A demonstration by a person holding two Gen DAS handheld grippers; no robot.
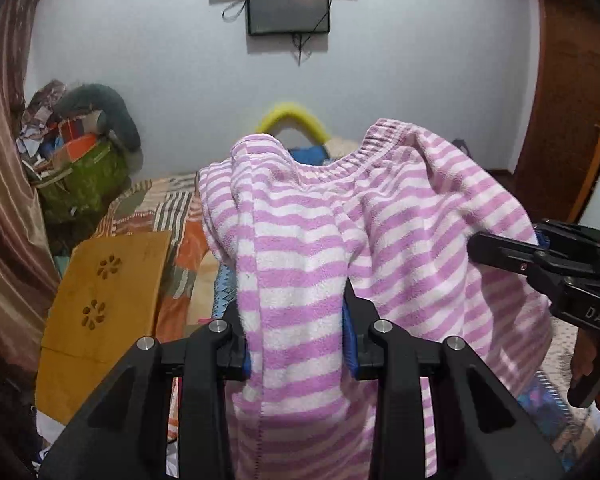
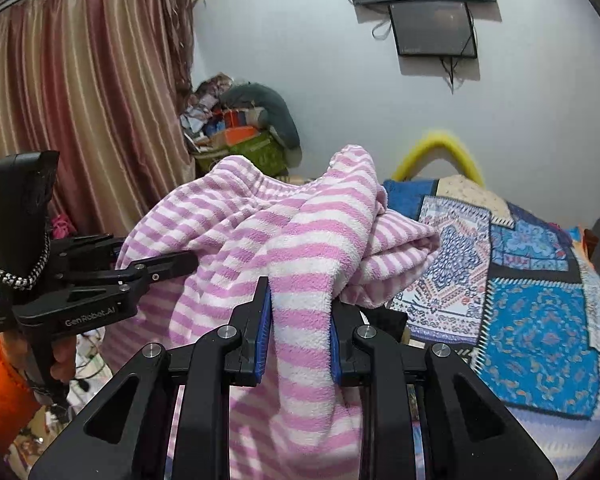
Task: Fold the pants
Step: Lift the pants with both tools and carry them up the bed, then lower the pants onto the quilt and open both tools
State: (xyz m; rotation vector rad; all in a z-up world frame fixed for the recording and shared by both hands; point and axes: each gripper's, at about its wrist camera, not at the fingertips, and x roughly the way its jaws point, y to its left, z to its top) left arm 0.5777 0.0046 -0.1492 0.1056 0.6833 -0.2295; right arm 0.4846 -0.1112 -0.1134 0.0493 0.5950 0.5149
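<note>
The pants (image 1: 308,216) are pink-and-white striped fleece with an elastic waistband at the top, held up in the air over the bed. My left gripper (image 1: 296,320) is shut on a bunched fold of the pants near the waist. My right gripper (image 2: 300,312) is shut on another fold of the same pants (image 2: 292,240). In the left wrist view the right gripper (image 1: 500,248) enters from the right edge, clamped on the cloth. In the right wrist view the left gripper (image 2: 172,264) enters from the left, clamped on the cloth. The legs hang down out of sight.
A bed with a blue patterned patchwork cover (image 2: 532,320) lies below and to the right. A wooden lap table (image 1: 100,300) sits at the left. A pile of bags and clothes (image 1: 76,152) stands in the corner by a striped curtain (image 2: 80,100). A monitor (image 1: 288,8) hangs on the wall.
</note>
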